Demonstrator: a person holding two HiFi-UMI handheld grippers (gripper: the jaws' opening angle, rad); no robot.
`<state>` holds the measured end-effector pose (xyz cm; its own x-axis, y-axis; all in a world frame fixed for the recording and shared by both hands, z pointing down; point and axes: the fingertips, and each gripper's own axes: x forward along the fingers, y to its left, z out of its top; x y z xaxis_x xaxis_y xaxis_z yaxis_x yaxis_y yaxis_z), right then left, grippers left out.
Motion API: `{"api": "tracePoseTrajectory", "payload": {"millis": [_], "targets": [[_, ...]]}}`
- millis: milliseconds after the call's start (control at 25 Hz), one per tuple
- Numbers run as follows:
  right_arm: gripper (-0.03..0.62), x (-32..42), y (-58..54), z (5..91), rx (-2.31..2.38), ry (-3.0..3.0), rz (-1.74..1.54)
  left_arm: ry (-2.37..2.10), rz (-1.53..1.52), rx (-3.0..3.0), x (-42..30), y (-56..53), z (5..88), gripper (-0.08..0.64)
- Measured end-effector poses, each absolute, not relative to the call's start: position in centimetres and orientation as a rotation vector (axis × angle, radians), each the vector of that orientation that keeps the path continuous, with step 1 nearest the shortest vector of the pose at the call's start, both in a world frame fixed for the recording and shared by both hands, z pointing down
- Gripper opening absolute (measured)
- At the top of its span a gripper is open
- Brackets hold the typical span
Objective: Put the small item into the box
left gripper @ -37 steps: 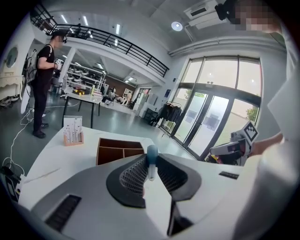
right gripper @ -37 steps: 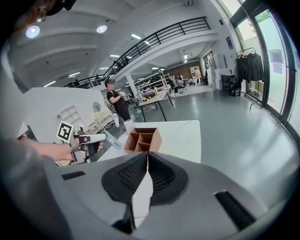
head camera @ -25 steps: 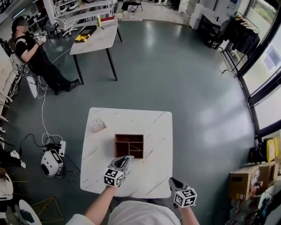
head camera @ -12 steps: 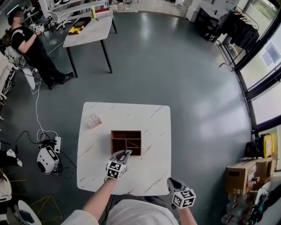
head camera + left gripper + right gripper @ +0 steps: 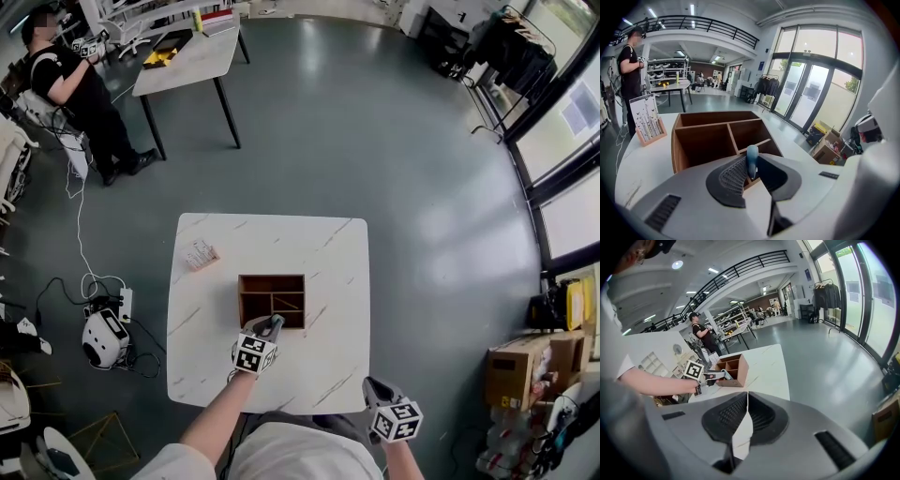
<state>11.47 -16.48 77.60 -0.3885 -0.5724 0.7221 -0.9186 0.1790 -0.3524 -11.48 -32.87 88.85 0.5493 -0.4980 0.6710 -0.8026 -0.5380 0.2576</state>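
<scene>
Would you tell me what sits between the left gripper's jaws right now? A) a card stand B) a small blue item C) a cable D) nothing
B: the left gripper view shows a small blue item pinched between the jaws of the left gripper, just before the wooden box.

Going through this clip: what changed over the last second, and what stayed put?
The left gripper, shut on the blue item, crept slightly forward over the near edge of the box. Nothing was picked up or let go. The box, the card stand and the shut, empty right gripper kept their places.
</scene>
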Motion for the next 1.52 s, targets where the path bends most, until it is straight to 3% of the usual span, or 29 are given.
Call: {"api": "tracePoseTrajectory", "payload": {"millis": [440, 1120, 1520], "targets": [[0.026, 10.9, -15.7, 77.9, 1.397, -2.029, 1.088, -1.061, 0.834, 2.273, -11.2, -32.4, 89.7, 0.097], [0.026, 10.0, -15.3, 77.2, 1.379, -2.069, 1.050, -1.161, 0.760, 2.218, -13.2, -31.4, 87.1, 0.124], [0.026, 10.2, -14.5, 76.8, 1.327, -2.121, 1.021, -1.191, 0.658, 2.248, -12.0, -28.2, 83.0, 0.030]]}}
